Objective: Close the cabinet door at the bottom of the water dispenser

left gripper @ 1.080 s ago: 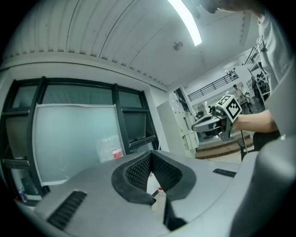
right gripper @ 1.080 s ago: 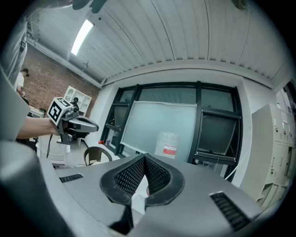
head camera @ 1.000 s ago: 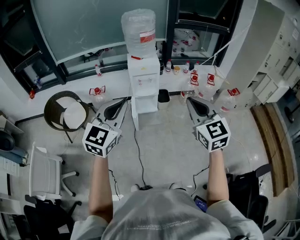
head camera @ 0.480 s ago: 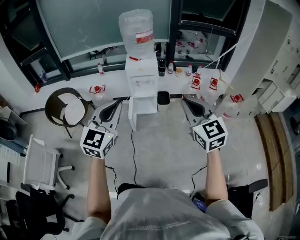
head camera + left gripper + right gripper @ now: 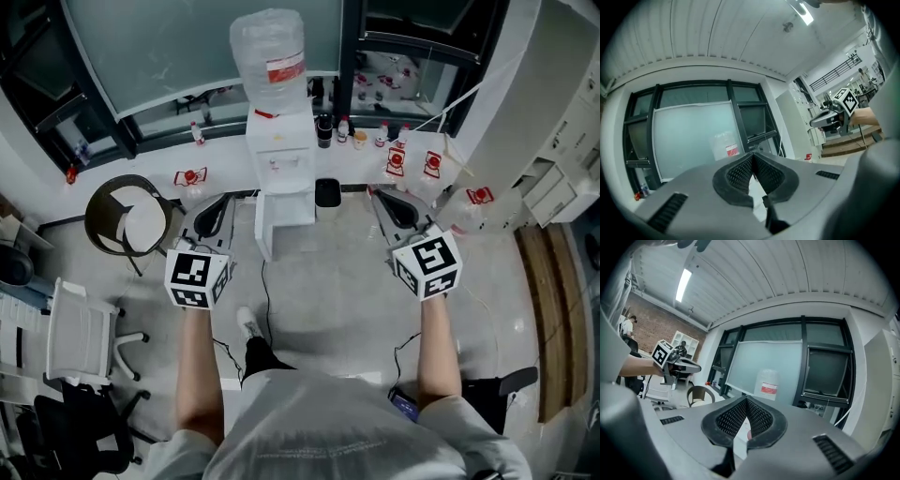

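The white water dispenser (image 5: 281,155) stands against the window ledge with a clear bottle (image 5: 270,52) on top. Its bottom cabinet door (image 5: 263,230) hangs open, swung out to the left toward me. My left gripper (image 5: 214,208) is shut and empty, held level to the left of the door and short of it. My right gripper (image 5: 385,201) is also shut and empty, off to the dispenser's right. In the left gripper view the shut jaws (image 5: 752,157) point at the bottle (image 5: 725,145). In the right gripper view the shut jaws (image 5: 746,400) point toward the bottle (image 5: 766,384).
A round dark chair (image 5: 127,214) and a white chair (image 5: 80,328) stand at the left. A black bin (image 5: 326,193) sits right of the dispenser, with red-labelled water jugs (image 5: 403,167) beyond. A cable (image 5: 268,300) runs across the floor. My foot (image 5: 247,323) shows below.
Both grippers have moved forward toward the dispenser, staying shut. The dispenser looks closer, and my foot has stepped into view on the floor.
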`<action>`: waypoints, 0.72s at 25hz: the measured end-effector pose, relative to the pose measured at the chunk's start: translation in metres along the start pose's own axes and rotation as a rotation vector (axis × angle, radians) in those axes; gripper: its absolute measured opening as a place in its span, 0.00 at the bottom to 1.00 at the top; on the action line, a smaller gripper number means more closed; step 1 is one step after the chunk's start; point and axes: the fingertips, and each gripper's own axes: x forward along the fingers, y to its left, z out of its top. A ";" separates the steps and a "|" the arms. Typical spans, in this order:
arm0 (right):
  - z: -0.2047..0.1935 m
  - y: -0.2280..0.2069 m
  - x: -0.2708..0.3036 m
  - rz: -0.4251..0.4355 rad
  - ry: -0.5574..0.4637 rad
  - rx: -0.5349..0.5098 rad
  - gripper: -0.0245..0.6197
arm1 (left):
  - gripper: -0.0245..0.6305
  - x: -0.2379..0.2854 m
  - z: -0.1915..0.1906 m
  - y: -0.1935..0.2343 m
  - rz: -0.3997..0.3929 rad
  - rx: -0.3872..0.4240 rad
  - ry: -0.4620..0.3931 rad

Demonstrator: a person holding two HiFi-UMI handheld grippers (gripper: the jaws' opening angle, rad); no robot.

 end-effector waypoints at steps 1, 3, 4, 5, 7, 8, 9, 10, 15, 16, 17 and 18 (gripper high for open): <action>-0.003 -0.002 0.010 -0.019 0.017 -0.024 0.08 | 0.07 0.010 -0.008 0.008 -0.005 0.013 0.006; -0.009 -0.008 0.036 -0.062 0.053 -0.083 0.08 | 0.07 0.034 -0.021 0.028 -0.016 0.051 -0.006; -0.010 -0.012 0.051 -0.081 0.062 -0.095 0.08 | 0.07 0.046 -0.027 0.040 -0.022 0.072 -0.014; -0.011 -0.016 0.067 -0.098 0.064 -0.089 0.08 | 0.07 0.059 -0.034 0.053 -0.028 0.093 -0.019; -0.006 -0.025 0.102 -0.139 0.066 -0.060 0.08 | 0.07 0.084 -0.044 0.084 -0.040 0.121 -0.028; -0.002 -0.028 0.120 -0.162 0.071 -0.054 0.08 | 0.07 0.094 -0.048 0.101 -0.046 0.124 -0.035; 0.003 -0.030 0.138 -0.183 0.075 -0.053 0.08 | 0.07 0.104 -0.051 0.119 -0.055 0.122 -0.043; 0.009 -0.032 0.156 -0.199 0.072 -0.052 0.08 | 0.07 0.114 -0.053 0.136 -0.066 0.115 -0.051; 0.021 -0.033 0.237 -0.228 0.057 0.006 0.08 | 0.07 0.163 -0.078 0.202 -0.135 0.046 -0.045; 0.020 -0.033 0.252 -0.234 0.064 0.008 0.08 | 0.07 0.172 -0.083 0.213 -0.146 0.033 -0.041; 0.020 -0.031 0.266 -0.239 0.070 0.010 0.08 | 0.07 0.179 -0.088 0.223 -0.155 0.024 -0.036; 0.020 -0.030 0.280 -0.242 0.073 0.013 0.08 | 0.07 0.187 -0.093 0.233 -0.163 0.017 -0.032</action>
